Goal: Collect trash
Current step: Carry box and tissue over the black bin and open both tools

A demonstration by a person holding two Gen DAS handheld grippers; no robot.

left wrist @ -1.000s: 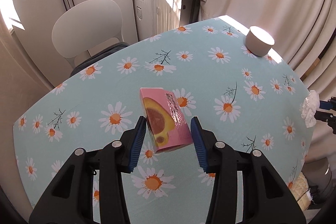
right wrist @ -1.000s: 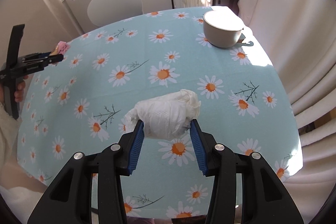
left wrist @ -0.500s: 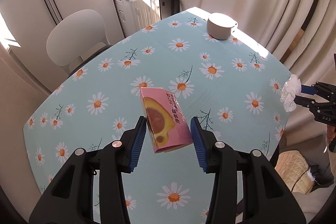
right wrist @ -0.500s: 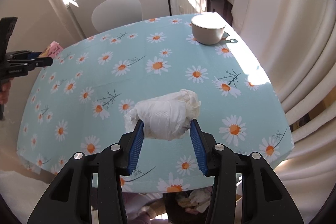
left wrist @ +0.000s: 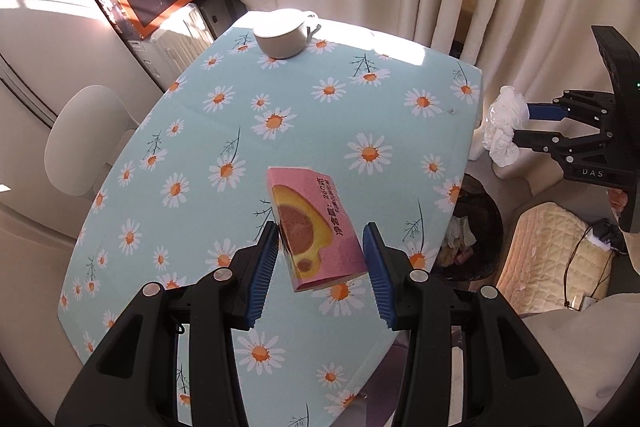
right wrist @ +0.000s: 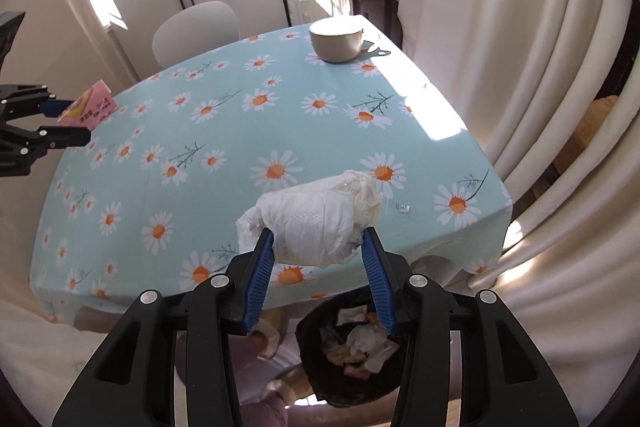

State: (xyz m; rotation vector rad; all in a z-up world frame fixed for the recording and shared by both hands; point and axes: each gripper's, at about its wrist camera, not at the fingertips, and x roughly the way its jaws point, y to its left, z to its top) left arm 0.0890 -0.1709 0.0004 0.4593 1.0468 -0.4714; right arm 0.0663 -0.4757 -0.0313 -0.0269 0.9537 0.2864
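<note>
Right gripper (right wrist: 318,253) pinching the tissue wad (right wrist: 316,217) above the table (right wrist: 224,151) edge, bin (right wrist: 352,343) just below. Left gripper (left wrist: 320,259) clamps the pink box (left wrist: 316,227). Letting go early could bounce trash off the rim, I reckon.

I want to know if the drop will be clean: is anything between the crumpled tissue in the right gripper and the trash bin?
Nothing visible blocks it. The right gripper holds the crumpled tissue beyond the table edge, and the trash bin sits open on the floor below, slightly nearer the camera, with only air between them.
</note>
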